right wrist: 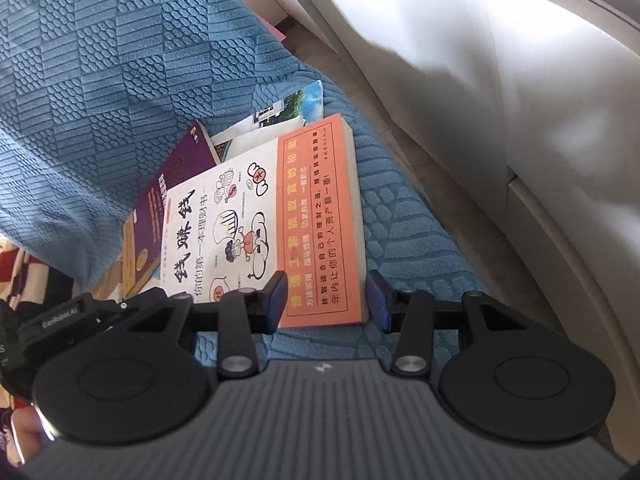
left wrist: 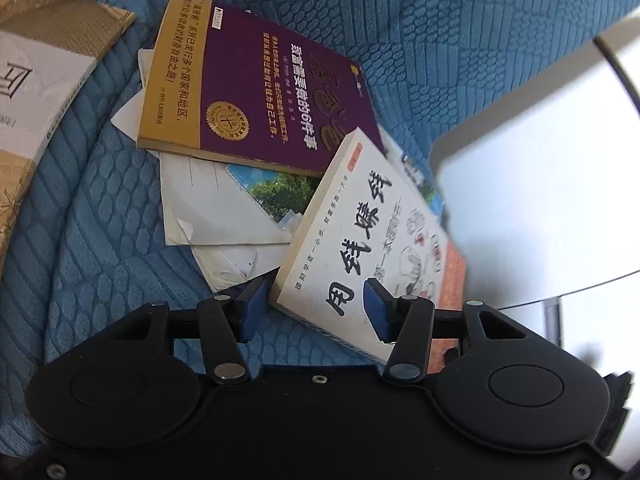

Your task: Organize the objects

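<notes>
Two tongs, left and right, were clamped on near corners of white-and-orange paperback book; stiff, light, judged corner-held.

The left tool was matte black, with blue pads on slim linkage arms, silver pivot pins and two round housings. The right tool matched it but carried a ribbed grey body and small white lettering.
</notes>
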The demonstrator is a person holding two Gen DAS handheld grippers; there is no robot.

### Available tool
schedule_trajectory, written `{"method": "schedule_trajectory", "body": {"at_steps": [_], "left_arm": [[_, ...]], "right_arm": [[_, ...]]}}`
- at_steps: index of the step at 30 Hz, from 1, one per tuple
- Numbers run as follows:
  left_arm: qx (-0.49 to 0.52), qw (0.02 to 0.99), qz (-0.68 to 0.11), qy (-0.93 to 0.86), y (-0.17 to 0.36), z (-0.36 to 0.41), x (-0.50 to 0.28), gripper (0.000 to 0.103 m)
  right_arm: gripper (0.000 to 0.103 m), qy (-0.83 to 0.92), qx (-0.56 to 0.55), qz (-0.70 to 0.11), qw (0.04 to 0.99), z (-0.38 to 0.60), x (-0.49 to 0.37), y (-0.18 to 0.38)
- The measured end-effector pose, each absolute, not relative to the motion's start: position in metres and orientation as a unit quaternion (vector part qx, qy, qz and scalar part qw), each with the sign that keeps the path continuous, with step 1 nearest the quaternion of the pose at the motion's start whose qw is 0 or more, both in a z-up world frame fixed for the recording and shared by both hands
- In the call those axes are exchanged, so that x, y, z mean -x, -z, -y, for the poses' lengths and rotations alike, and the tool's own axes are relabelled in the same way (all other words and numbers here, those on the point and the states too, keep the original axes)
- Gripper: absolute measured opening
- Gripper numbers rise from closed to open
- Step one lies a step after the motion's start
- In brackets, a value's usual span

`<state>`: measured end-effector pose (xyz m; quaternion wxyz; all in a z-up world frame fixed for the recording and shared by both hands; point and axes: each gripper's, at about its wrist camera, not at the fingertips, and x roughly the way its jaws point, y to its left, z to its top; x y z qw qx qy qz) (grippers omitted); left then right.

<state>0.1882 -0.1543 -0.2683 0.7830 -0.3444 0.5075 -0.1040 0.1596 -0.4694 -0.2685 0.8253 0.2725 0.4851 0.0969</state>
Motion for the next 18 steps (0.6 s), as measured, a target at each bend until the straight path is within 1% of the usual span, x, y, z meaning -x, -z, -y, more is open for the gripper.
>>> {"method": "schedule_trajectory", "body": {"at_steps": [2,6,8,11,13,14,16,18], "left_arm": [[0.390,0.764,-0.500,0.118,0.271,0.141,-0.188,0.049],[0.531,0.698,-0.458,0.148,0.288,0.104,-0.187,0.047],[0.570,0.677,-0.438,0.157,0.292,0.092,-0.187,0.047],[0.598,0.660,-0.424,0.163,0.296,0.083,-0.190,0.047],[0.615,0.639,-0.423,0.186,0.301,0.088,-0.195,0.041],[0.622,0.629,-0.422,0.197,0.303,0.092,-0.197,0.041],[0.614,0.636,-0.427,0.191,0.304,0.102,-0.201,0.042],[0.598,0.643,-0.442,0.182,0.304,0.113,-0.206,0.042]], "right_arm": [[0.047,-0.096,-0.281,-0.484,0.823,0.470,-0.158,0.269],[0.047,-0.094,-0.333,-0.476,0.808,0.479,-0.152,0.273],[0.047,-0.100,-0.357,-0.469,0.802,0.481,-0.149,0.273],[0.047,-0.121,-0.376,-0.457,0.797,0.476,-0.144,0.271],[0.047,-0.140,-0.396,-0.454,0.786,0.473,-0.143,0.272],[0.046,-0.156,-0.414,-0.451,0.775,0.470,-0.143,0.274],[0.041,-0.186,-0.440,-0.445,0.757,0.463,-0.143,0.277],[0.040,-0.188,-0.444,-0.446,0.754,0.455,-0.147,0.275]]}}
